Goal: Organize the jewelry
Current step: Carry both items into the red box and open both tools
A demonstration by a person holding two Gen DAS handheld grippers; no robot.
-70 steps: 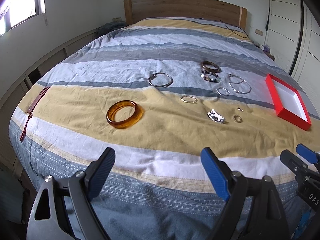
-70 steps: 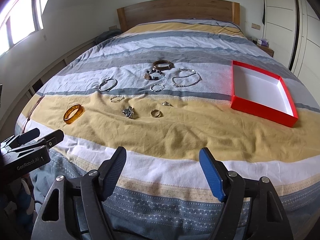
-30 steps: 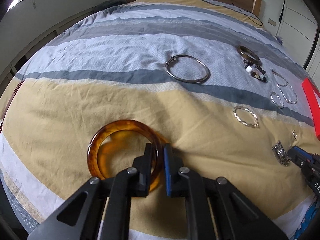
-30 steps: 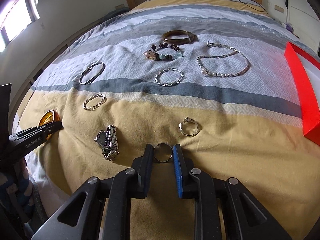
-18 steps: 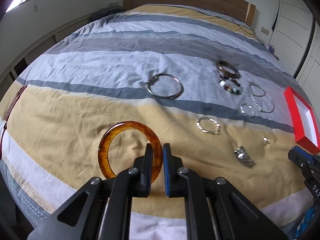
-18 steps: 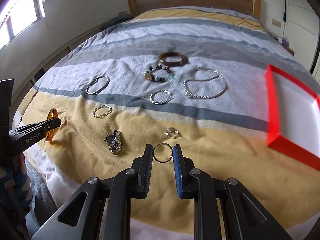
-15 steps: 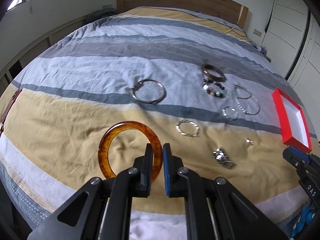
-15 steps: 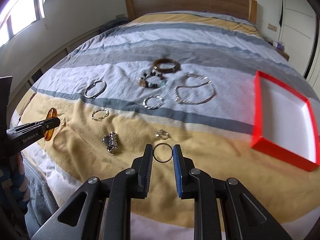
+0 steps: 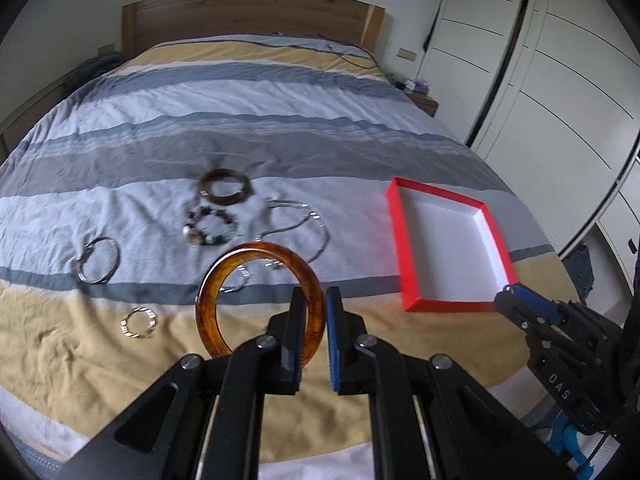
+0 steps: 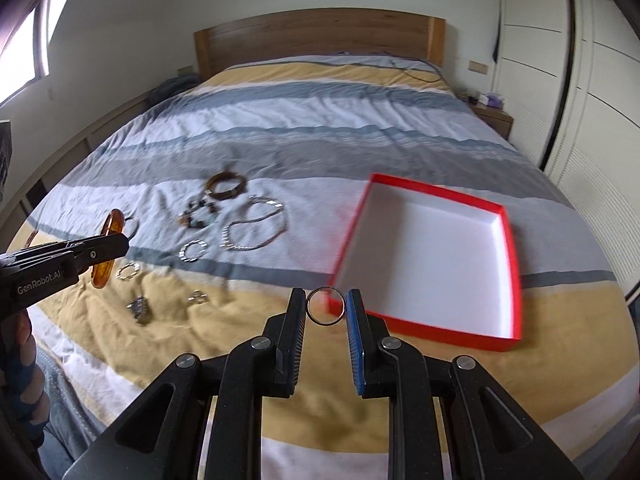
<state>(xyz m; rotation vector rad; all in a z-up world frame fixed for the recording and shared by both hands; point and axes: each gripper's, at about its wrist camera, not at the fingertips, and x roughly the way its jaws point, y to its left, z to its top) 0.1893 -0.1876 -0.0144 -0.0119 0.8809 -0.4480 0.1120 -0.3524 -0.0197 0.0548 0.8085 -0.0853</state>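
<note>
My left gripper (image 9: 314, 312) is shut on the rim of an amber bangle (image 9: 224, 280), which hangs in the air above the striped bedspread. Seen from the right wrist, the same amber bangle (image 10: 108, 224) sticks out edge-on from the left gripper (image 10: 120, 246). My right gripper (image 10: 326, 308) is shut on a thin silver ring (image 10: 326, 306), held upright just in front of the near corner of the red box (image 10: 516, 264). In the left wrist view that red box (image 9: 400, 240) lies open and white inside, with the right gripper (image 9: 516, 300) beside its near right corner.
Still on the bedspread: a brown bangle (image 9: 226, 188), a bead bracelet (image 9: 208, 232), a chain necklace (image 9: 304, 228), a silver hoop bracelet (image 9: 98, 260), a twisted bracelet (image 9: 138, 322), a watch (image 10: 138, 308) and a small ring (image 10: 198, 297). Wardrobe doors (image 9: 560, 80) stand to the right.
Both grippers have risen off the bedspread and swung right toward the red box, the left carrying the amber bangle and the right the silver ring.
</note>
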